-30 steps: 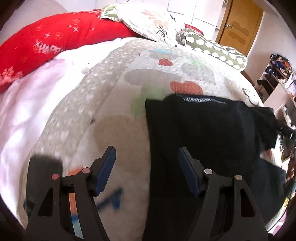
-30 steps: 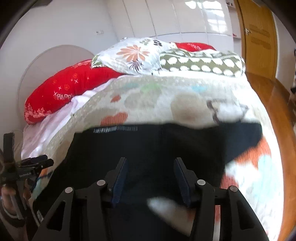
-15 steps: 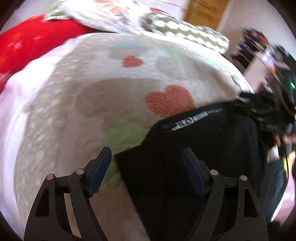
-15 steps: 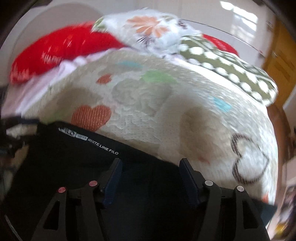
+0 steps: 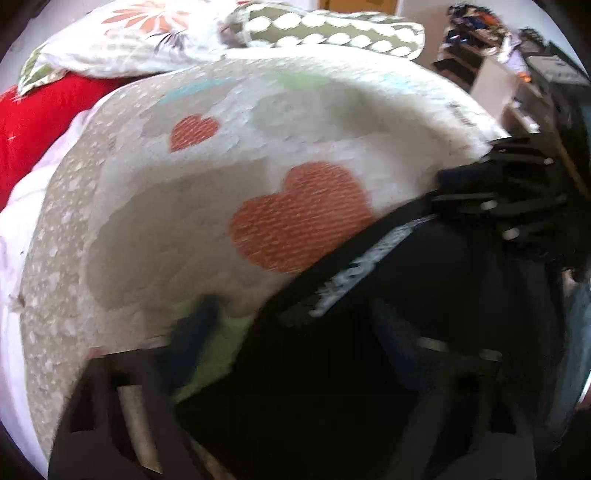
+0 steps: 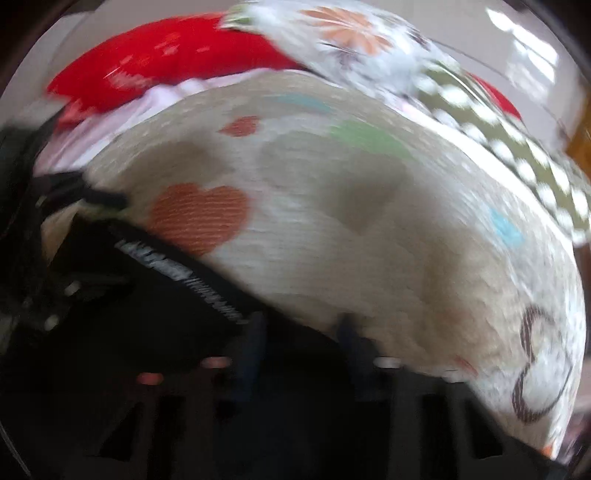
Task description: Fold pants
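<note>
Black pants lie on the heart-patterned bedspread, their waistband printed with white lettering. My left gripper points down over the waistband's left corner. Its jaws are closing, still wide apart, with black cloth between the blurred blue fingers. My right gripper hangs over the waistband's other end, where the pants meet the bedspread. Its jaws are closing with cloth between them and a gap still showing. Both views are blurred.
A red pillow, a floral pillow and a green dotted pillow lie at the head of the bed. Cluttered shelves stand beyond the bed's right side. A wooden door shows at the right wrist view's right edge.
Both grippers have moved up the pants to the waistband and come down closer to it, rolling as they went. Both pairs of jaws stand narrower than half a second ago.
</note>
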Action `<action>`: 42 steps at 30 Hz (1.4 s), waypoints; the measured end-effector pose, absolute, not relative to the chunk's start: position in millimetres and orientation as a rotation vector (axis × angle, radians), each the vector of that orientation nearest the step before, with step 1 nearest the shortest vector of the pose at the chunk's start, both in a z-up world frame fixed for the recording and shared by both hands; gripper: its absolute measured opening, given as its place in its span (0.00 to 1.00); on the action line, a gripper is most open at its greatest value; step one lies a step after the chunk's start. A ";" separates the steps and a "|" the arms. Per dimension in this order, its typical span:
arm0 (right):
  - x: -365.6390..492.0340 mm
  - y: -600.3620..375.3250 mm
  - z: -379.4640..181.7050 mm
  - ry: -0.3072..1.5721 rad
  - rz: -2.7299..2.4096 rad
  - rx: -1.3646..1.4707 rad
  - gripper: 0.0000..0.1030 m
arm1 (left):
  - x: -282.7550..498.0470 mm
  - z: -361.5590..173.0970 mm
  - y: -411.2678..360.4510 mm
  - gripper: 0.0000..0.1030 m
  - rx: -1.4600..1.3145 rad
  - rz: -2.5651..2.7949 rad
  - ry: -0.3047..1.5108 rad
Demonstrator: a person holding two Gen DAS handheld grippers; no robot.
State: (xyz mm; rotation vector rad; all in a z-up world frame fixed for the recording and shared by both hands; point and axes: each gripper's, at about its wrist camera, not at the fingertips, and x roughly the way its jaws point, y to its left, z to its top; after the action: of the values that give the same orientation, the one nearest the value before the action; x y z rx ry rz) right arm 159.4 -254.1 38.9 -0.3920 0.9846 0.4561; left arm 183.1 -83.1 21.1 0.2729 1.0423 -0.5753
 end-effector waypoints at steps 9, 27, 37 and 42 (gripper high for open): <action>137.7 -273.4 67.0 0.968 0.453 -0.253 0.25 | 129.7 61.3 -81.8 0.12 0.300 -0.605 0.893; 18.1 -407.8 106.5 0.926 0.444 0.752 0.74 | -110.0 100.7 -93.2 0.09 0.423 -0.737 0.633; -0.1 -413.1 80.4 0.993 0.313 0.730 0.74 | -120.9 87.3 -60.3 0.07 0.311 -0.669 0.702; -15.1 -416.2 73.7 0.980 0.315 0.684 0.74 | -125.7 102.5 -35.2 0.08 0.131 -0.648 0.724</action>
State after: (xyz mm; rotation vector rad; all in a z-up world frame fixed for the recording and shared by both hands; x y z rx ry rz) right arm -15.1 -416.2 73.7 0.6840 0.9798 0.3152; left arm -125.7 -35.2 102.5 0.1310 0.7237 -0.6483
